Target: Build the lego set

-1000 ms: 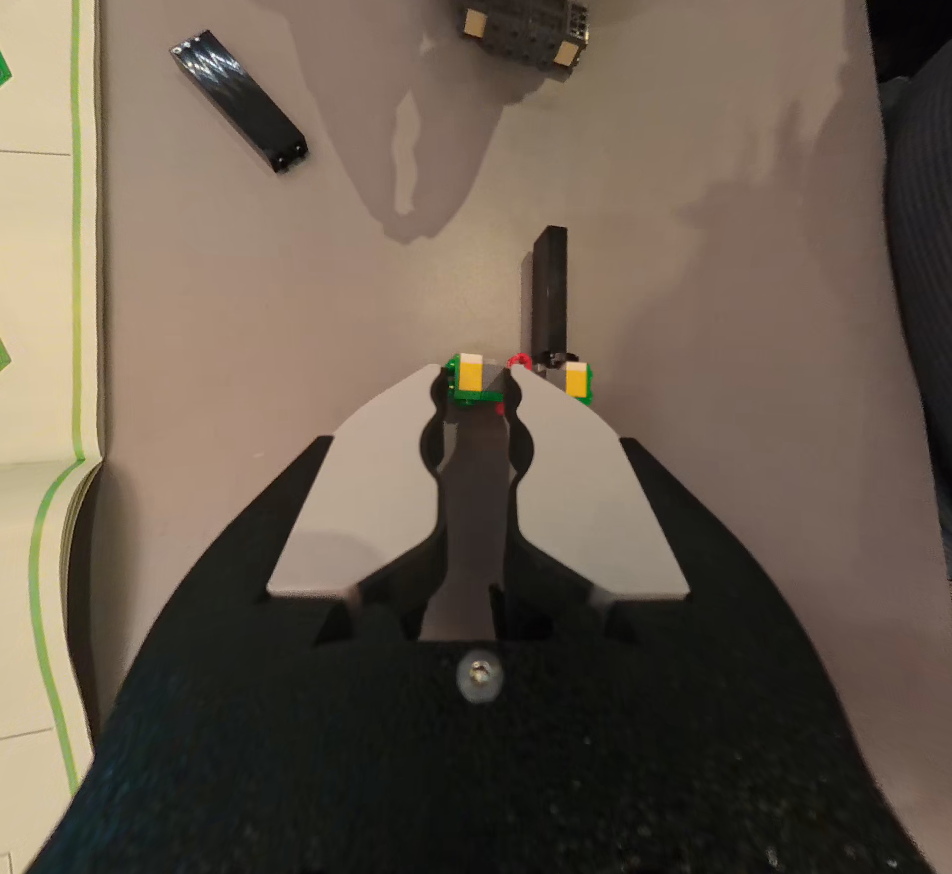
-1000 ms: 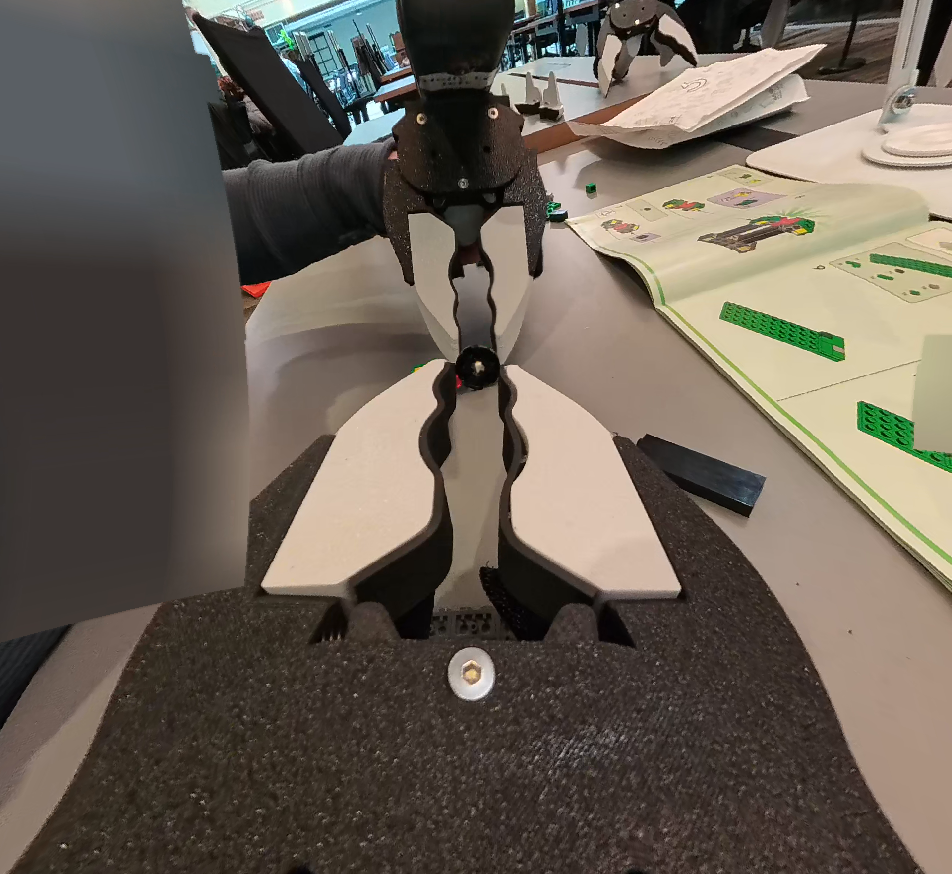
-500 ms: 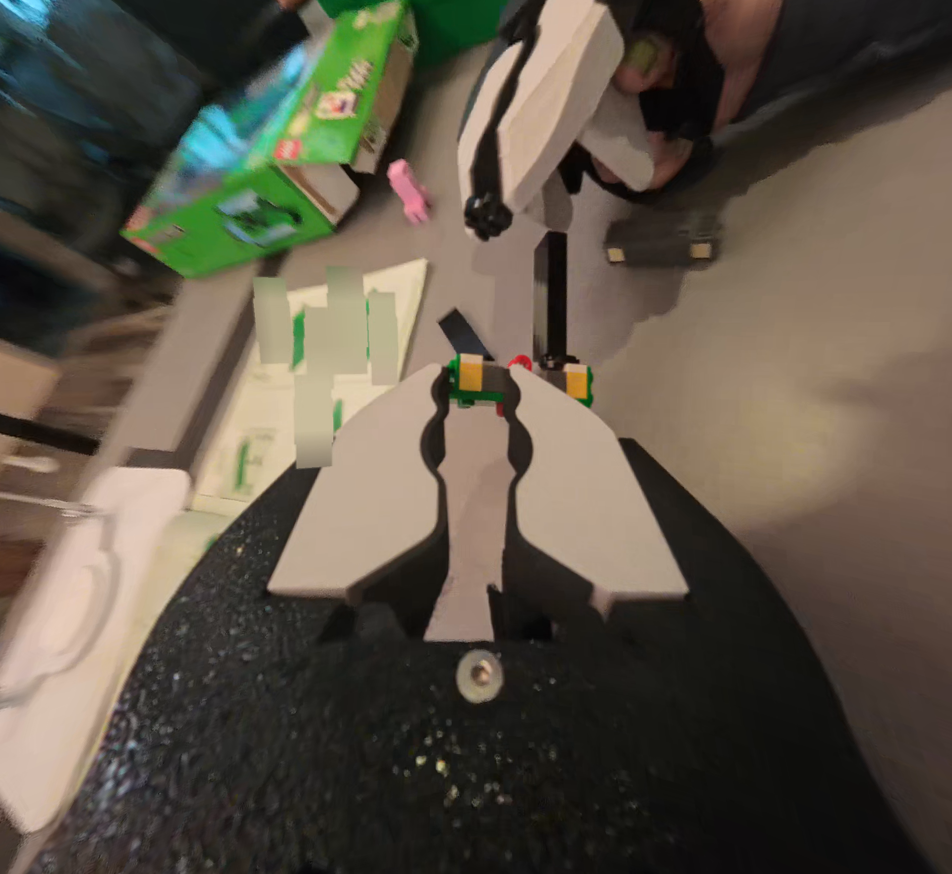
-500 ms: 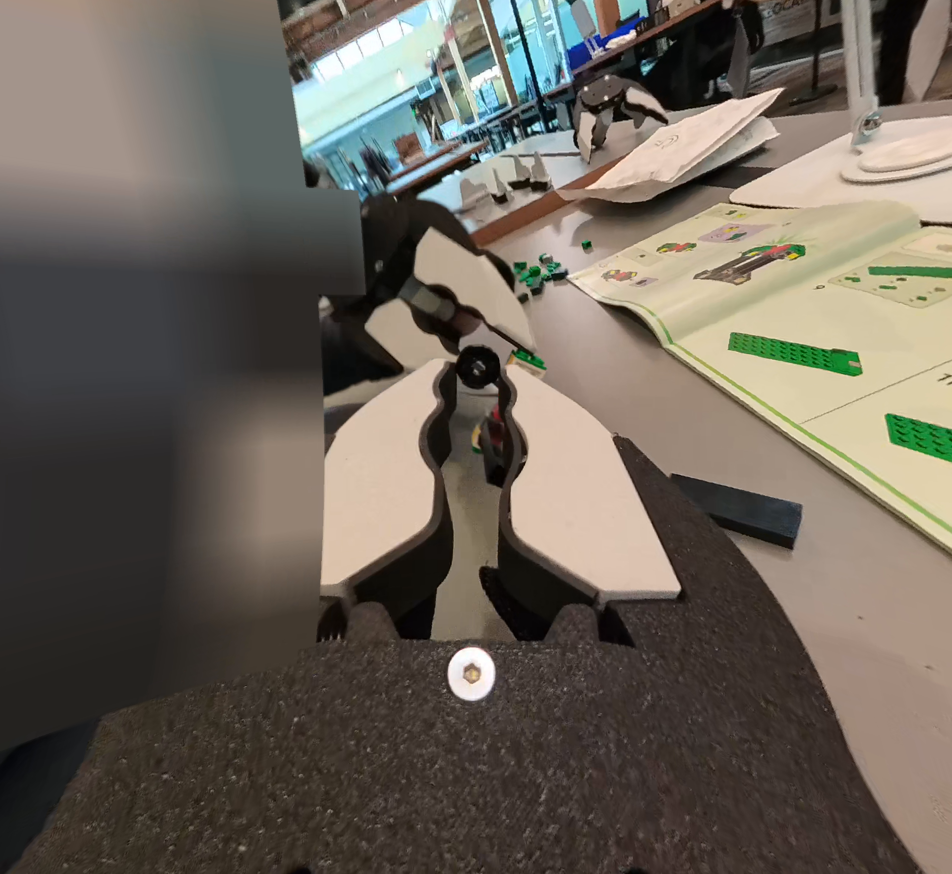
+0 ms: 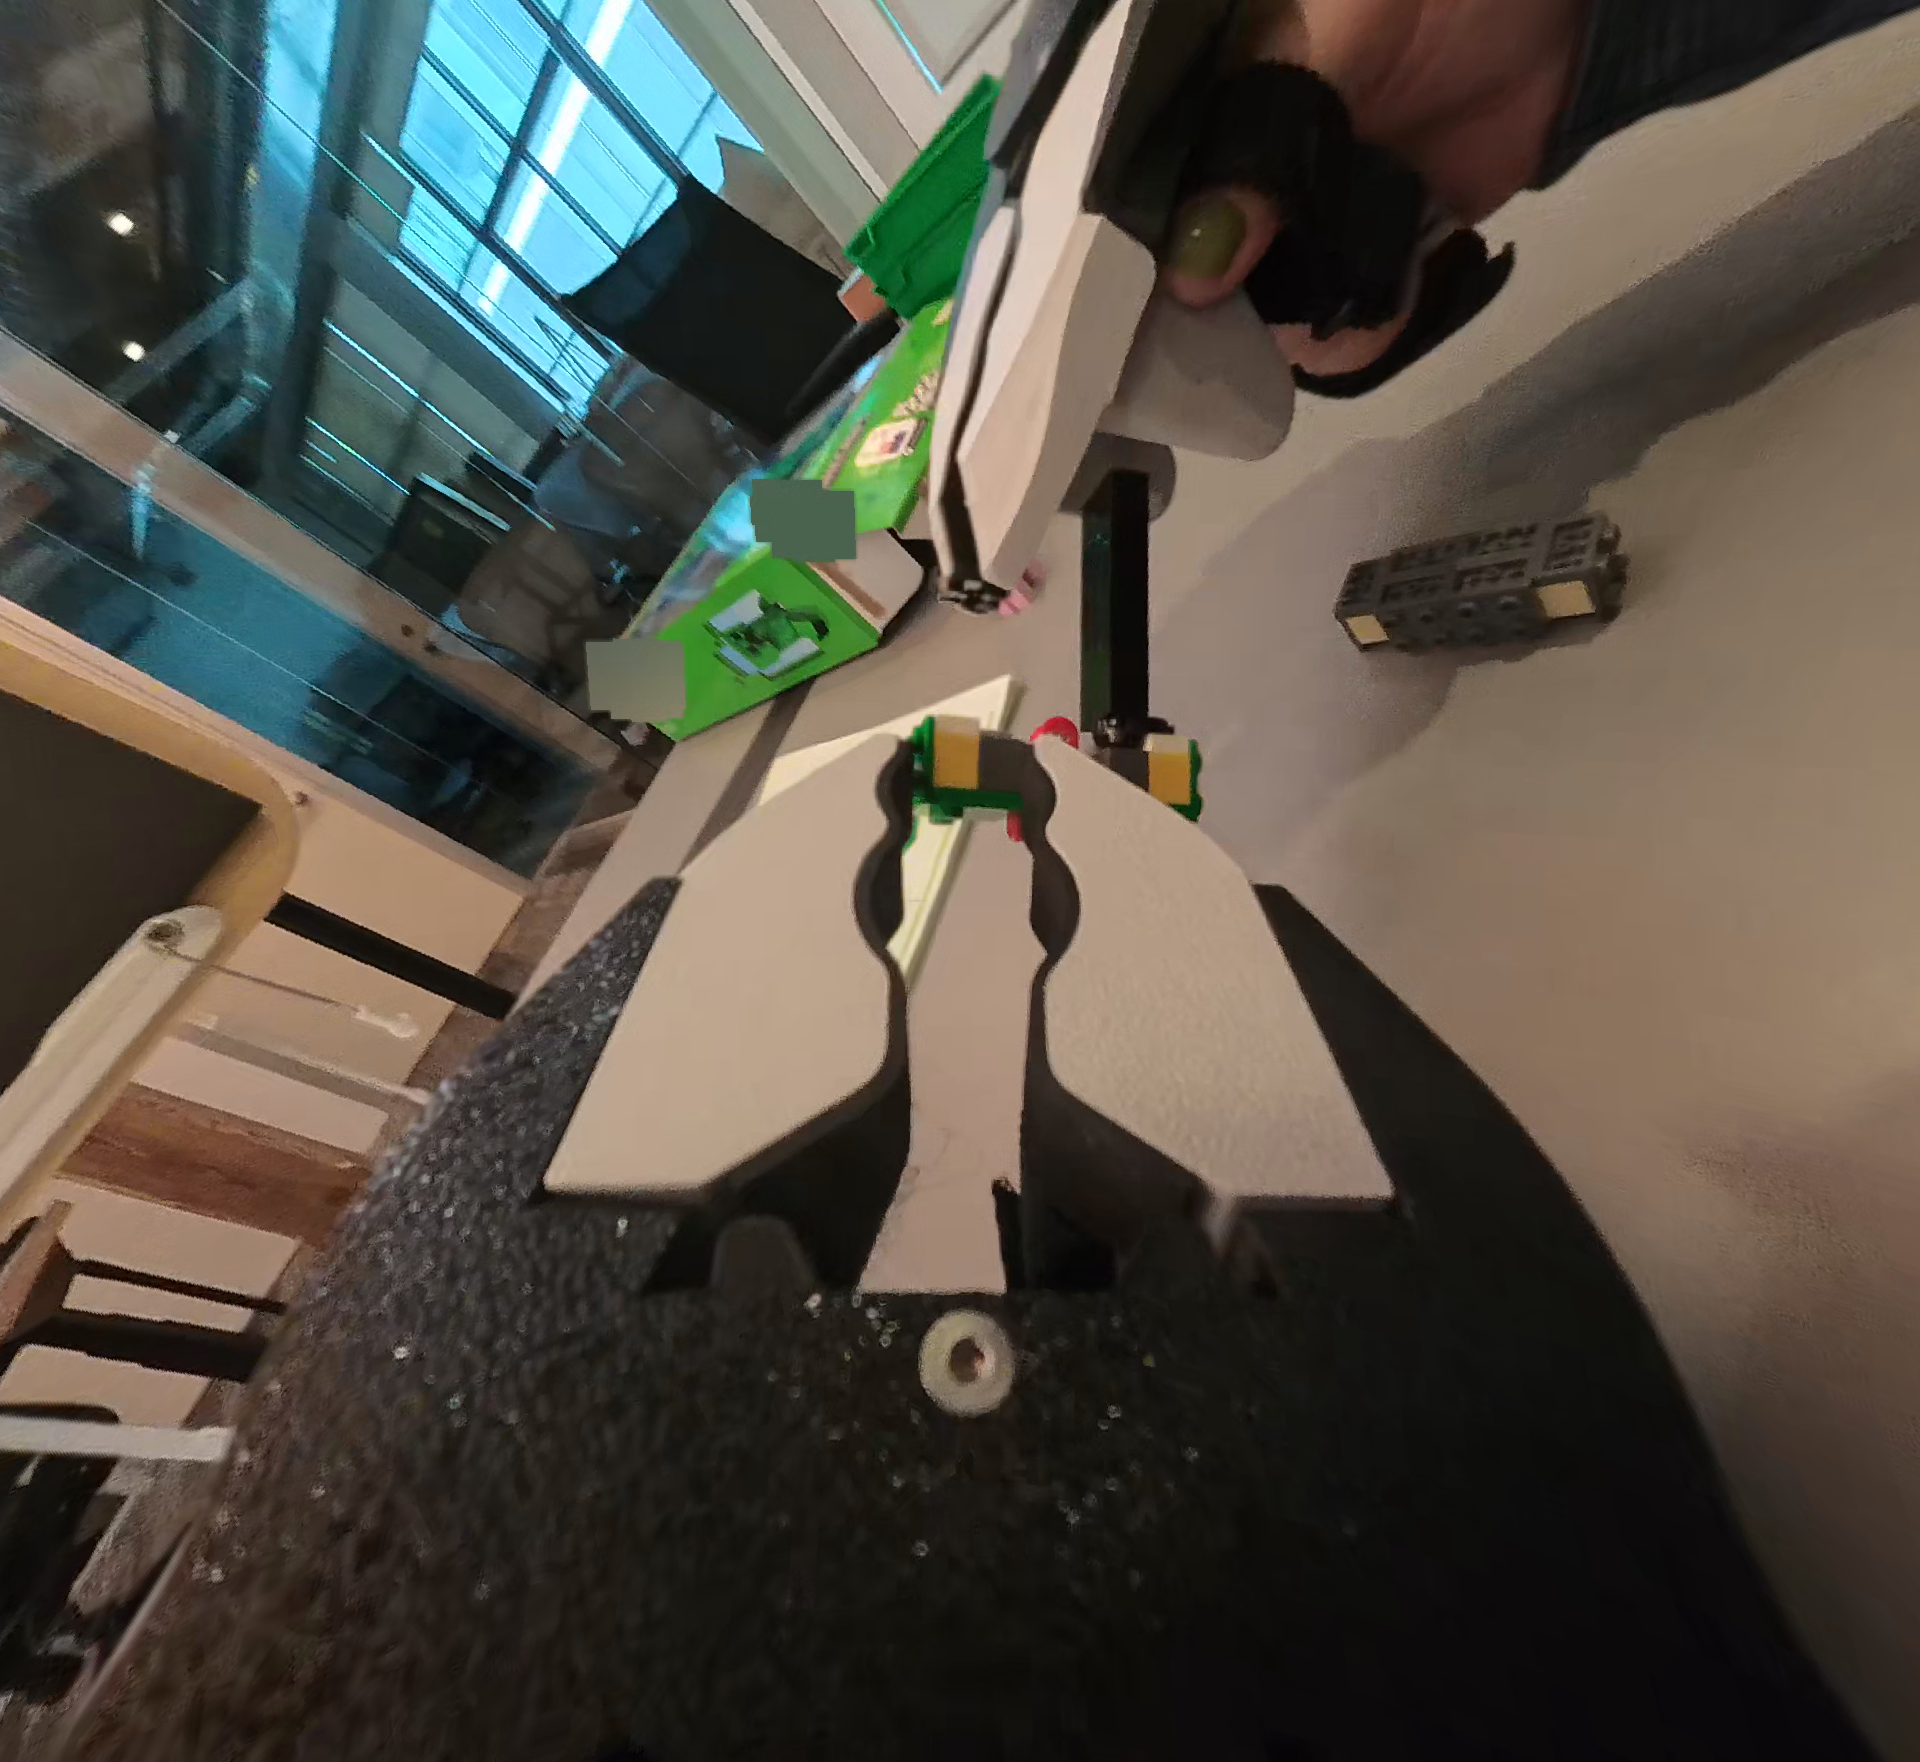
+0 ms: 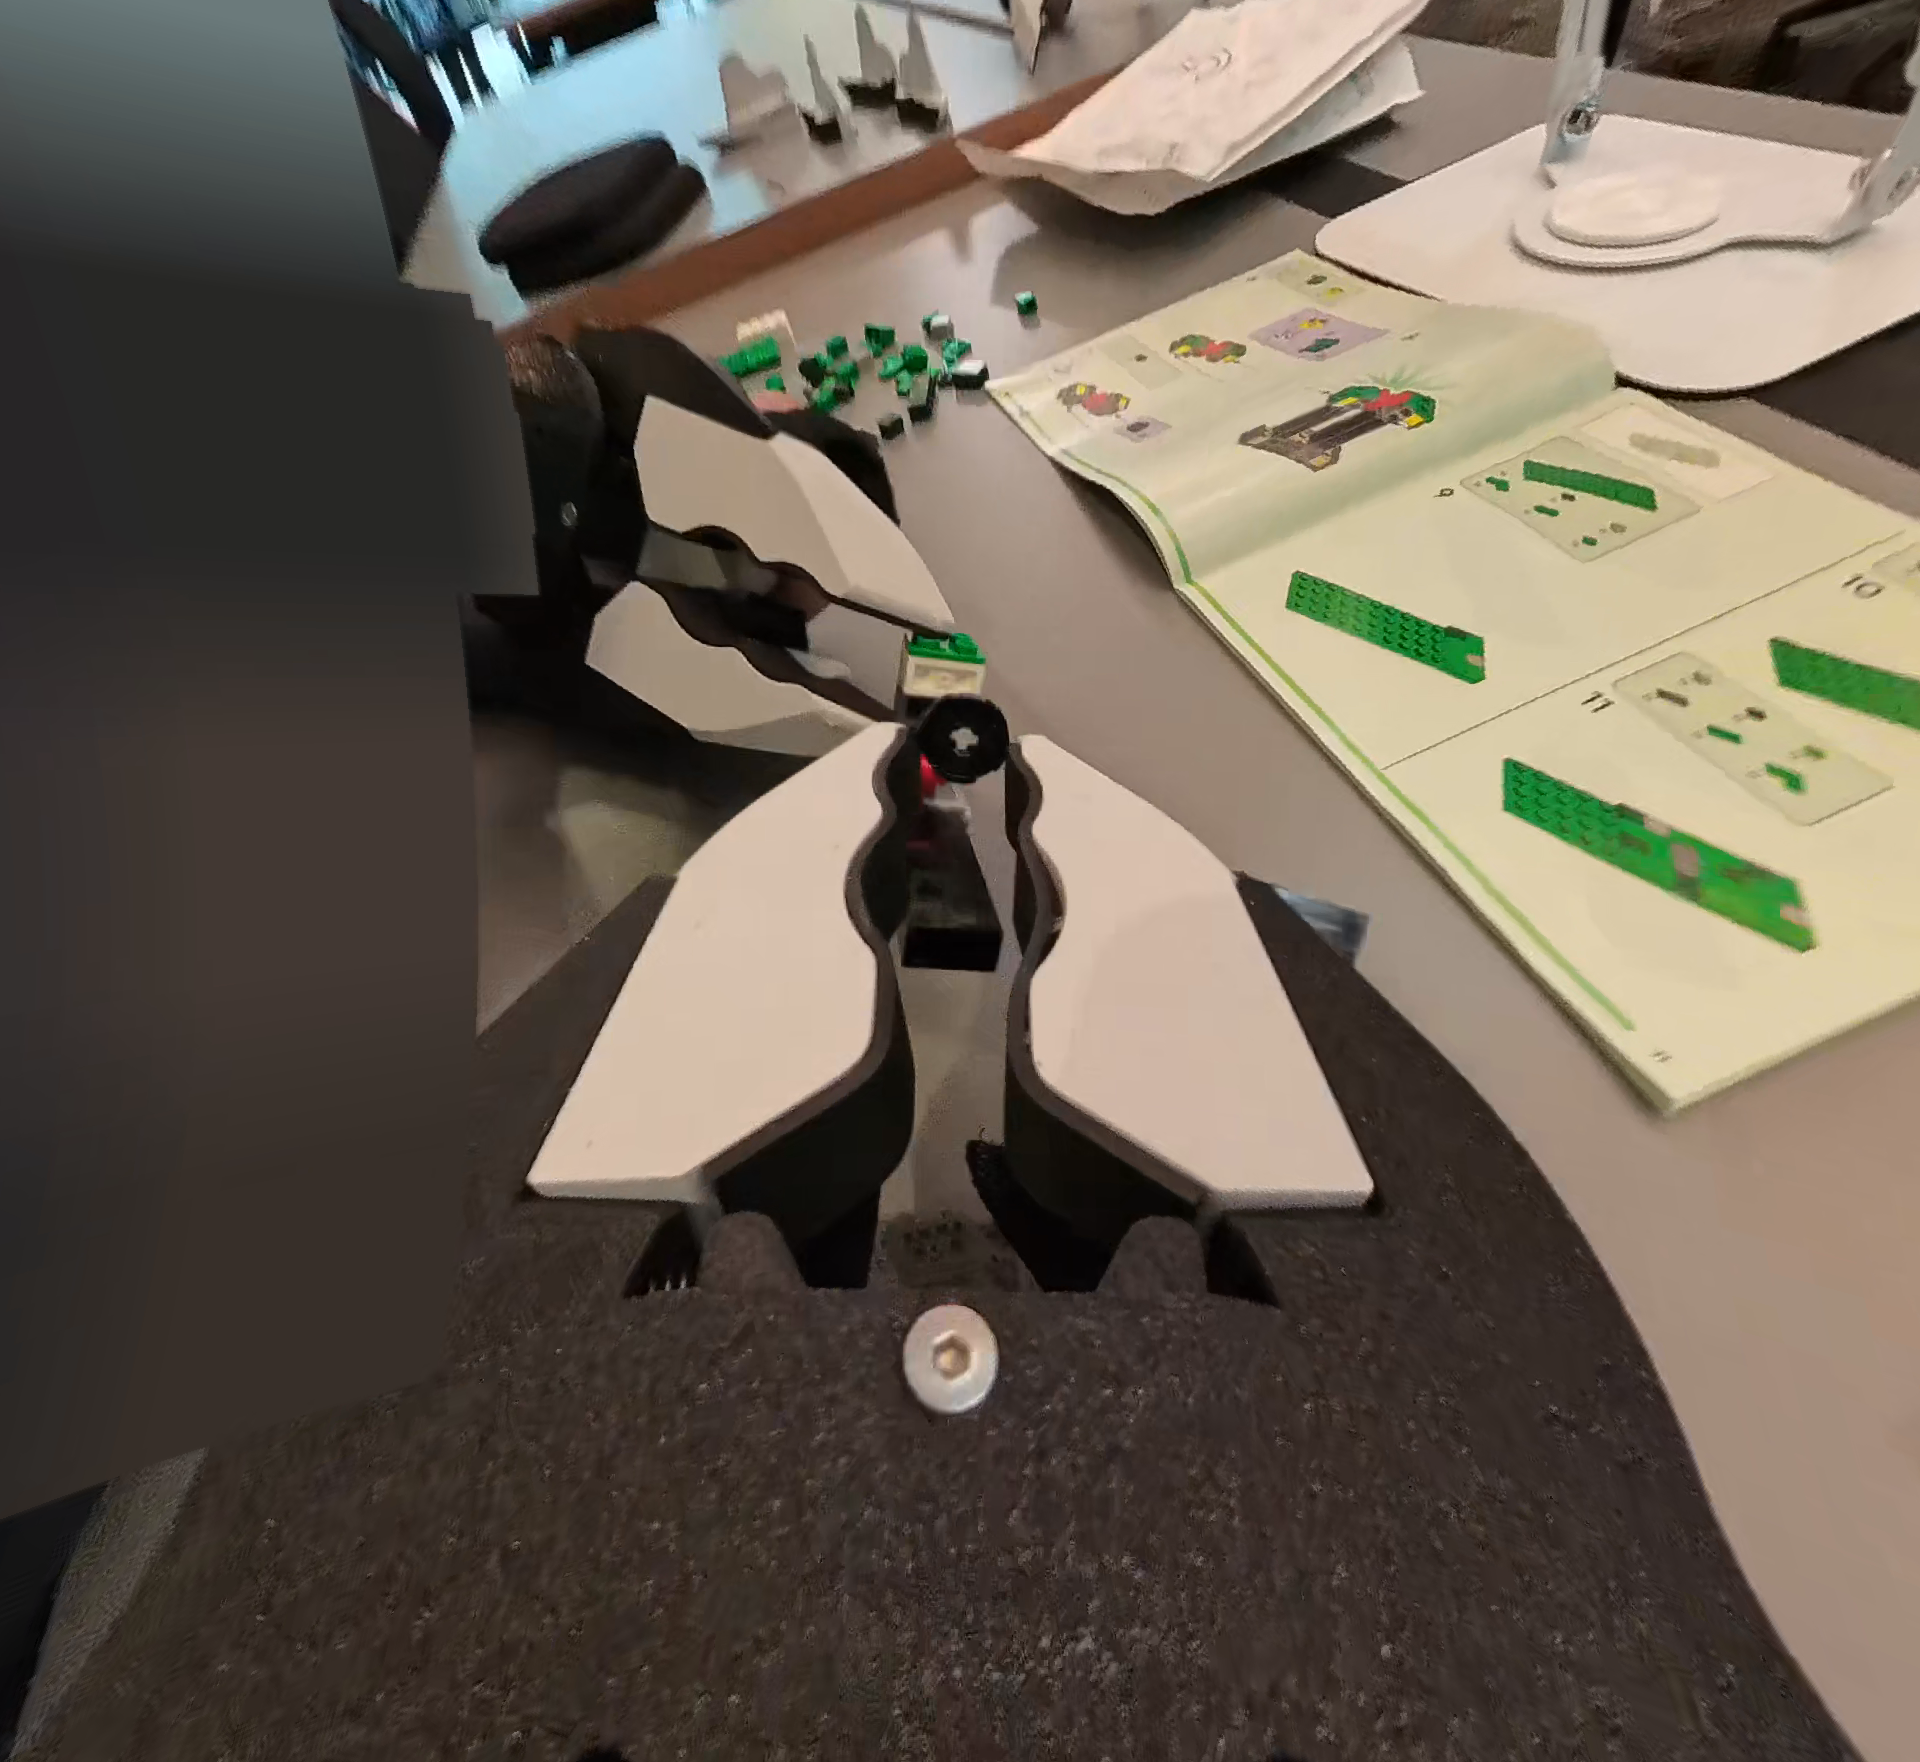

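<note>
Grippers meet close together above the grey table (image 5: 1558, 881). The left gripper (image 5: 971, 767) has its jaws closed on a small lego assembly (image 5: 961, 769) of green, yellow and white bricks with a red stud; a long black brick (image 5: 1114, 600) stands up from that assembly, beyond the fingertips. In the right wrist view the same left gripper (image 6: 920, 663) comes in from the left, lying sideways, with the green and white bricks (image 6: 943, 663) at its tips.

The right gripper (image 6: 954, 744) has its jaws closed on a small round black piece (image 6: 962, 740), held right at the tips and just beside the assembly. Between its fingers, lower down, the end of the long black brick (image 6: 948, 923) shows. In the left wrist view the right gripper (image 5: 966, 582) points down, its tips just left of the upright black brick, with a person's hand (image 5: 1434, 39) on its handle.

A dark grey block with tan ends (image 5: 1481, 592) lies on the table well apart to the right. An open instruction booklet (image 6: 1507, 632) lies to the right of the right gripper, and a scatter of loose green pieces (image 6: 883, 362) sits beyond it. A green box (image 5: 769, 621) rests near the table edge.
</note>
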A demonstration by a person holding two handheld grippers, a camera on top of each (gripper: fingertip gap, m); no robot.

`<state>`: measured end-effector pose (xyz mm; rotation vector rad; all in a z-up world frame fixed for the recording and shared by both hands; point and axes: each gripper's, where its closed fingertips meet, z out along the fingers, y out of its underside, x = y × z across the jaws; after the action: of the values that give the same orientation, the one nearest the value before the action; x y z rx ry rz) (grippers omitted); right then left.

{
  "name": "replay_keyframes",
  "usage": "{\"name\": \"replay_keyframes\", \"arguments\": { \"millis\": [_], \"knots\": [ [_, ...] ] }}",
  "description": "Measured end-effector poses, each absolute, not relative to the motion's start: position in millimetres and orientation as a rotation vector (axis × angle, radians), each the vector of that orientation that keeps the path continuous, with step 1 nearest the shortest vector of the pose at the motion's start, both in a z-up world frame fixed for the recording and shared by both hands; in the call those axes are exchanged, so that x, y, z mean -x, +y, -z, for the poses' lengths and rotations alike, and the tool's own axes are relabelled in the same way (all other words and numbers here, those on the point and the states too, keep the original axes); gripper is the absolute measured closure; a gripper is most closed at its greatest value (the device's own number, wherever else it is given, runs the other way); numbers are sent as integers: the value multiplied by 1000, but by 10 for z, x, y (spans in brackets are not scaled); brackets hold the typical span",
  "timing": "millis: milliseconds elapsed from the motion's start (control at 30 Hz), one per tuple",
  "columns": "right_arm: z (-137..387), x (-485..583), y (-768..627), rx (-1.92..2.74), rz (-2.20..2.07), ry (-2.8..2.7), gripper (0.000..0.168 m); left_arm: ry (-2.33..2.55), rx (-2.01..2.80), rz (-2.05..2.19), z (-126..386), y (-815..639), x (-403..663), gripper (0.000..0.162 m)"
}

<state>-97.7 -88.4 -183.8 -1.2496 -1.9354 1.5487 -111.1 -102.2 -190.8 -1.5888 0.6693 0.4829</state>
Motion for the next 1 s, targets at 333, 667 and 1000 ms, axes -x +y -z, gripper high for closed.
{"name": "replay_keyframes", "arguments": {
  "millis": [333, 667, 1000],
  "knots": [
    [1495, 1142, -873, 1177, -1182, -2230, 153, 481, 1484, -415, 1660, -1050, 1229, 143],
    [1059, 1694, -865, 1307, -874, -2677, 153, 85, 1314, -271, 1349, -845, 1576, 143],
    [1308, 1747, -940, 1679, -481, -2838, 153, 23, 1297, -181, 1344, -881, 1753, 143]
  ]
}}
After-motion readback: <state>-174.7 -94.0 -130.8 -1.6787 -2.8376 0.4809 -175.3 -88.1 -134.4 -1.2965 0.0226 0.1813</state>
